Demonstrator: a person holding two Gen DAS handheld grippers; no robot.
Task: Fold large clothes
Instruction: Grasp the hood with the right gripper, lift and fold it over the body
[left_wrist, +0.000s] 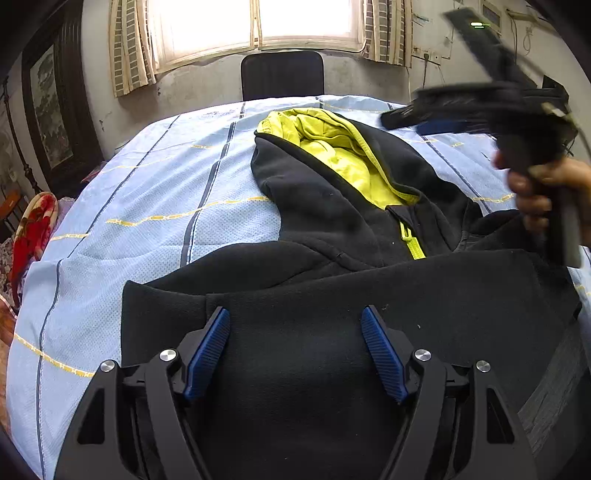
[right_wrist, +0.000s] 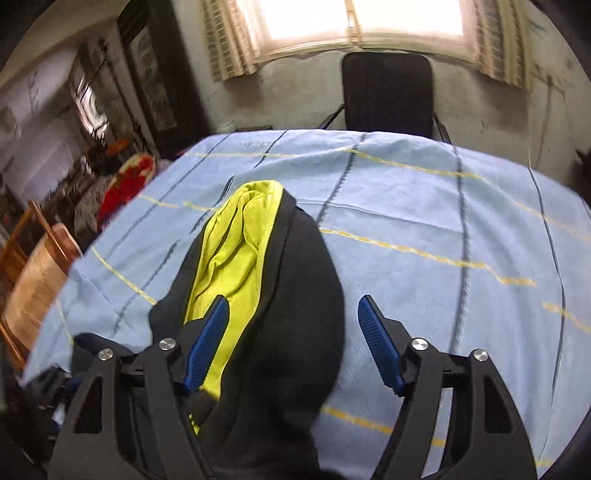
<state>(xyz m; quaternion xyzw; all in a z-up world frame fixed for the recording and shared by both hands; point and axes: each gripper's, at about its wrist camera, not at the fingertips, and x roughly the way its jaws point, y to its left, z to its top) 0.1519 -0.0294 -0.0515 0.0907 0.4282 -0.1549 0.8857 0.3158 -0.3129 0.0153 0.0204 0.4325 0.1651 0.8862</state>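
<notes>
Black fleece hooded jacket (left_wrist: 332, 332) with a lime-yellow lining, laid on a pale blue bedsheet with navy and yellow stripes (left_wrist: 147, 192) that covers the bed. The hood (left_wrist: 325, 147) lies open toward the far edge, its yellow inside turned up; the yellow zipper (left_wrist: 412, 240) runs down the middle of the body, and a folded black panel spreads across the near edge. Left claw (left_wrist: 295, 350): blue-padded fingers spread wide, poised over the folded black panel and pinching nothing. Right claw (right_wrist: 291, 343): fingers likewise spread, poised over the hood with the black rim between them (in the left wrist view this tool appears blurred, held by the person's right hand (left_wrist: 543, 195) toward the right edge of the bed). A black chair (right_wrist: 388, 92) stands beyond the far edge, beneath a bright curtained window (left_wrist: 255, 22).
</notes>
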